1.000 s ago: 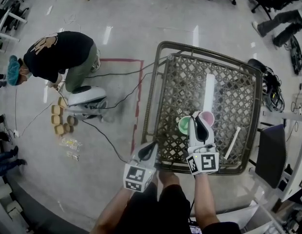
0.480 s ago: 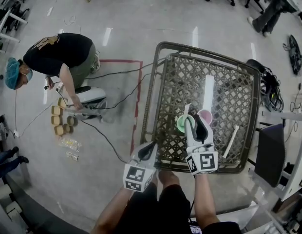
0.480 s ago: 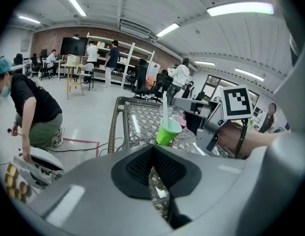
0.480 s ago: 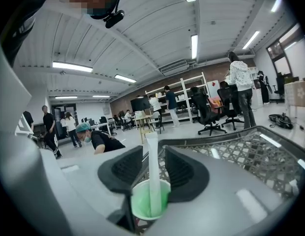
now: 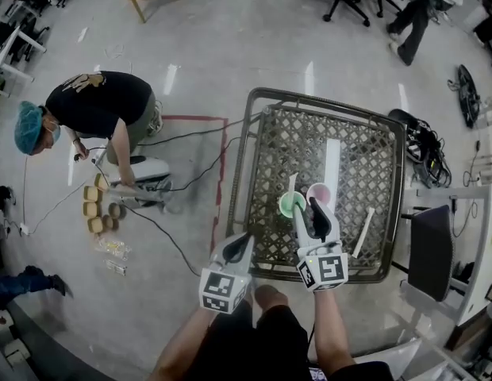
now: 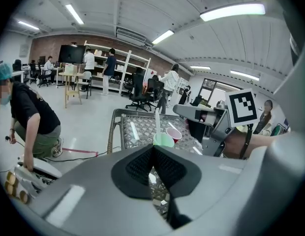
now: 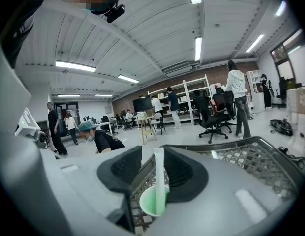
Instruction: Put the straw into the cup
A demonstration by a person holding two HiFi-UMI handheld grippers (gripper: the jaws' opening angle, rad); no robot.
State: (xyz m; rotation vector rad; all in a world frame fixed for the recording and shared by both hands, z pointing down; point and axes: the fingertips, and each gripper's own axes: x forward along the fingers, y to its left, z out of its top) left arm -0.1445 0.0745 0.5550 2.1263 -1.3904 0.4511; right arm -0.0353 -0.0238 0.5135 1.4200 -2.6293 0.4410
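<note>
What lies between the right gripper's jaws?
Right gripper view: the white straw, untouched, standing in the green cup; the right gripper has just been opening its jaws.

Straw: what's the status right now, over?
Right gripper jaws just opened, straw loose between them. Left gripper shut, empty. It stands in green cup. Nothing in the way.
</note>
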